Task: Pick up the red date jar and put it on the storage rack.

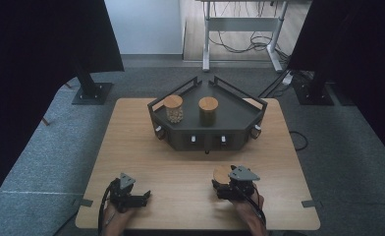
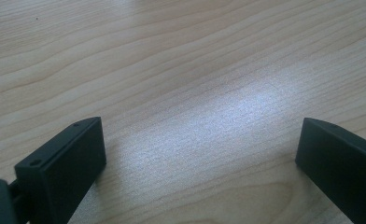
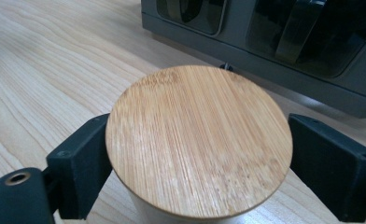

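right gripper (image 3: 197, 154): jaws flank jar (image 3: 199, 140) under lid, seemingly touching, for lift to rack (image 1: 207, 120) | left gripper (image 2: 195, 154): jaws wide, empty, parked on table (image 2: 172, 70)

The left tongs (image 2: 197, 154) look down along their two black jaws onto the worktop (image 2: 181, 60). The jaws stand wide apart, one at the lower left corner and one at the lower right edge, and nothing is between them. Each jaw has a flat inner face and small screw holes on its top edge. The worktop is of pale wood with long grain lines that run across the picture. A soft bright patch of light lies on the wood between the jaws.
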The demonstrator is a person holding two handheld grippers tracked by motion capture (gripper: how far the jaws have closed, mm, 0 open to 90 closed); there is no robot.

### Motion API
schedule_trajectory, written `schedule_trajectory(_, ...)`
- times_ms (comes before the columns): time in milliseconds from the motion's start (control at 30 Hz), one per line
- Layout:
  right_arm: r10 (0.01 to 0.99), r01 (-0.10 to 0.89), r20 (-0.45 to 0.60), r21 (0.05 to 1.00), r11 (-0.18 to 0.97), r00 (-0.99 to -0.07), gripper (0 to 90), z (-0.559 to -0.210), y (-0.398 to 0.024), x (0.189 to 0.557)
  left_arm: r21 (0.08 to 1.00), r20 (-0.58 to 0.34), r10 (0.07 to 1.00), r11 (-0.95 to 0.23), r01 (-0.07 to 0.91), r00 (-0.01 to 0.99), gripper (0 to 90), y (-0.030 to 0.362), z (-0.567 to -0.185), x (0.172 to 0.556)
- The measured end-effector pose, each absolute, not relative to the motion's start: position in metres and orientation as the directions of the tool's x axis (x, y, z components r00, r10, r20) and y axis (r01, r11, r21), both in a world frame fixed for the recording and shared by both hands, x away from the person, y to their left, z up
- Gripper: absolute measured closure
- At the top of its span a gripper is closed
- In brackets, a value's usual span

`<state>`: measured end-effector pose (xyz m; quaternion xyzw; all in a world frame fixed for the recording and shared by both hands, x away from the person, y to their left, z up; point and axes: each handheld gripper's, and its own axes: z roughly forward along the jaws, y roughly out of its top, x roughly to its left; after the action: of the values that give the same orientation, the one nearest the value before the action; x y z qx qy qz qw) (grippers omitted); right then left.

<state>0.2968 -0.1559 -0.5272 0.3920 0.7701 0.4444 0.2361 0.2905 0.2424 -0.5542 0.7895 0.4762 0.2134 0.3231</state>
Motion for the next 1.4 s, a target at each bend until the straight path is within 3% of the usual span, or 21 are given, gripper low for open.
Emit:
schedule_trajectory(200, 0.808, 0.405, 0.01, 0.869, 0.285, -0.589, 15.7, -0.531, -0.158, 0.299, 0.714, 0.029, 0.89, -0.337, 0.614, 0.456, 1.4, 0.242, -0.554, 0.29)
schedule_trajectory(333, 0.798, 0.401, 0.021, 0.872, 0.28, -0.603, 24.2, -0.531, -0.158, 0.299, 0.714, 0.029, 0.89, -0.337, 0.614, 0.456, 1.4, 0.242, -0.554, 0.29)
schedule_trajectory(1400, 0.803, 0.386, 0.01, 0.881, 0.275, -0.596, 24.7, -0.51, -0.162, 0.298, 0.713, 0.03, 0.892, -0.335, 0.615, 0.451, 1.4, 0.242, -0.554, 0.29)
